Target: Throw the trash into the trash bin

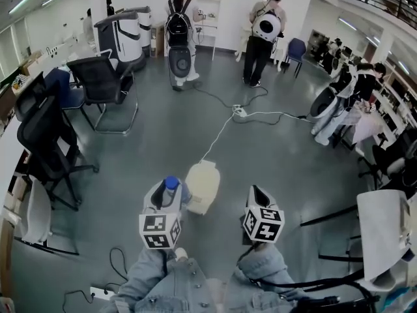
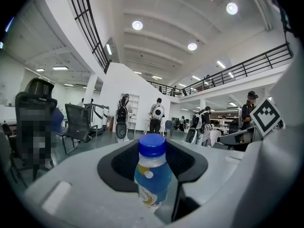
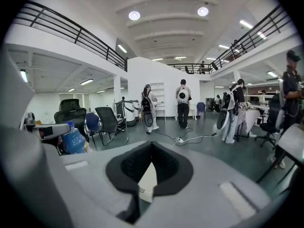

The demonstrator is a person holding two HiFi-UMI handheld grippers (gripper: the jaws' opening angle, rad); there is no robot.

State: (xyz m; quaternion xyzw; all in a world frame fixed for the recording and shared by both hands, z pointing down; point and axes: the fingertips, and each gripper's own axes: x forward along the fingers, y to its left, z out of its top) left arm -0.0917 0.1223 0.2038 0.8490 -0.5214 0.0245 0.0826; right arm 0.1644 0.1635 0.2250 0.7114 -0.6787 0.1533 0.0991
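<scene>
My left gripper (image 1: 168, 199) is shut on a small plastic bottle (image 1: 171, 184) with a blue cap and a blue and yellow label. The bottle (image 2: 152, 175) stands upright between the jaws in the left gripper view. A cream trash bin (image 1: 202, 186) stands on the grey floor just beyond the bottle, between the two grippers. My right gripper (image 1: 256, 195) is level with the left one, to the right of the bin, shut with nothing in it. In the right gripper view a sliver of the bin (image 3: 148, 180) shows through the slit between the jaws, and the bottle (image 3: 74, 140) appears at the left.
Black office chairs (image 1: 104, 83) stand at the left. A white cable with a power strip (image 1: 240, 112) runs across the floor ahead. Two persons with backpacks (image 1: 179, 25) stand at the back. A white table (image 1: 384, 230) is at the right. Cables (image 1: 117, 259) lie by my feet.
</scene>
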